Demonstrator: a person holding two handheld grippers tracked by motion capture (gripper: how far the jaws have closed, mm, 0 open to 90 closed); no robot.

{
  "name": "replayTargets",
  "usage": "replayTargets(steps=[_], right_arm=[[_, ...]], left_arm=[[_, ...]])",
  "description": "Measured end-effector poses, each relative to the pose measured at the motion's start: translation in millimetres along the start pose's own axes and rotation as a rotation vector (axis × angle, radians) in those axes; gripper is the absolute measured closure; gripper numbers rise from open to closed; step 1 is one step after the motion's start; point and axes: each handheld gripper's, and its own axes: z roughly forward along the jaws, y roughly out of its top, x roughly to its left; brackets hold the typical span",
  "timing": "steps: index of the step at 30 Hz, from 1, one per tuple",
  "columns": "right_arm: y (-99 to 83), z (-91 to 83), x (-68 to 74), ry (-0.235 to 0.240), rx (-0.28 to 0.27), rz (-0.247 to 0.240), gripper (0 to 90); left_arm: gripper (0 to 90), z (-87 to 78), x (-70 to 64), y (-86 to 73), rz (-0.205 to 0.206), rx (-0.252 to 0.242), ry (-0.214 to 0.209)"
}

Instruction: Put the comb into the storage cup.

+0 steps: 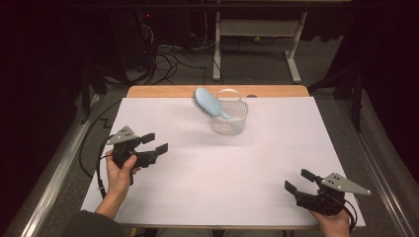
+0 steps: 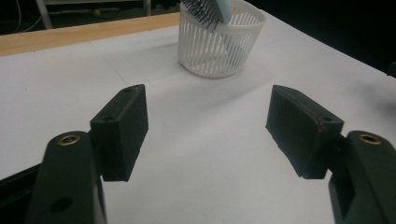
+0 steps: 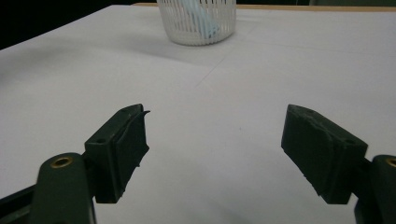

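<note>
Hairbrush (image 1: 209, 102) in basket (image 1: 232, 124), grippers apart.

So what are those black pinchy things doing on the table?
A person holds one in each hand. The left claw and the right claw are both open and holding nothing, sitting apart over the white table. Farther back stands a white basket with a blue hairbrush propped in it, handle down, head sticking out. Nobody is touching it.
</note>
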Motion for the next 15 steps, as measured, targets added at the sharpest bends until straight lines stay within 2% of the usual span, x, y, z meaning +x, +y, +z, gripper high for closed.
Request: replayTargets(steps=[15], right_arm=[[-0.1, -0.4, 0.1, -0.001, -0.001, 0.003, 23.0]], left_arm=[[29.4, -9.2, 1.8, -12.6, -0.019, -0.007, 0.009]])
